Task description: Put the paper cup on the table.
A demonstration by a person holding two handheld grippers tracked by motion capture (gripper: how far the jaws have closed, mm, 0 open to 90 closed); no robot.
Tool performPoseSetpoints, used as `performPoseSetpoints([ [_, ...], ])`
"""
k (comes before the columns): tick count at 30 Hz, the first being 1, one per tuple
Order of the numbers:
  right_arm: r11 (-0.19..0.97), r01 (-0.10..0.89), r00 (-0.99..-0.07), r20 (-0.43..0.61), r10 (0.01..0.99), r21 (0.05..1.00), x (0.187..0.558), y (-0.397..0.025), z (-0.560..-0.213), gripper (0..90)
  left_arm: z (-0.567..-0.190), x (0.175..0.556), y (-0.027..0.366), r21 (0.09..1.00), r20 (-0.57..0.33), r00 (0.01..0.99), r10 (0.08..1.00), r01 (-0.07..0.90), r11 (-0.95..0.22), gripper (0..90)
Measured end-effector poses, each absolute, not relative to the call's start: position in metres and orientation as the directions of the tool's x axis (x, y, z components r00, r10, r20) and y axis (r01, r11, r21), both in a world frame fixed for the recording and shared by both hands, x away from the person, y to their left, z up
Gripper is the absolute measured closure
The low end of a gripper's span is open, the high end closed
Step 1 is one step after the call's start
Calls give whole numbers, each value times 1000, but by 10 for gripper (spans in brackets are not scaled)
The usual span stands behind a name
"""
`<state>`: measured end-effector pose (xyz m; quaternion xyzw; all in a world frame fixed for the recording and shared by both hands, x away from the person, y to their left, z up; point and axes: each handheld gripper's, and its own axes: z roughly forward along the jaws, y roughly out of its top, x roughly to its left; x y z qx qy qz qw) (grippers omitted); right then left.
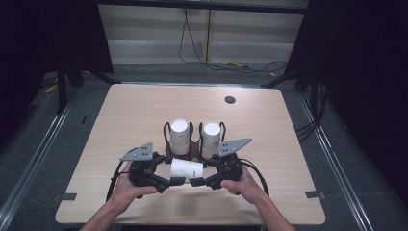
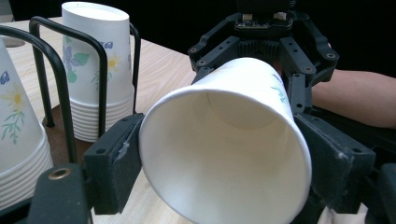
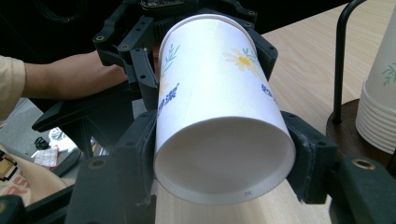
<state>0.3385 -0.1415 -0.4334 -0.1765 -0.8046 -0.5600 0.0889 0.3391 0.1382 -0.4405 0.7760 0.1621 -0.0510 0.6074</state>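
A paper cup lies on its side above the table, near the 6 o'clock edge, held between both tongs. The left tongs come in from 9 o'clock and clamp the cup at its open mouth; in the left gripper view the jaws press the rim on both sides. The right tongs come in from 3 o'clock and close on the cup's base end; in the right gripper view the jaws squeeze the bottom. Just beyond the cup, toward 12 o'clock, a wire rack holds two stacks of upside-down cups: a left stack and a right stack.
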Motion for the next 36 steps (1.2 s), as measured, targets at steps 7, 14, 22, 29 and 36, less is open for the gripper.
performPoseSetpoints([
  [7,318,377,-925,336,177,870,339,-142,-433,364,-440,339,138,929,-259,949,181,296,-224,224],
  [14,331,383,-923,340,180,863,339,-142,-434,324,-439,338,139,933,-248,956,158,280,-227,265],
  [22,340,386,-921,340,189,857,341,-142,-436,288,-440,337,137,926,-256,951,173,293,-237,271],
  [29,360,387,-921,332,206,849,341,-139,-438,216,-439,337,138,923,-257,948,190,299,-243,270],
  [36,365,394,-915,322,242,844,342,-141,-438,149,-439,338,139,916,-263,942,207,312,-254,270],
])
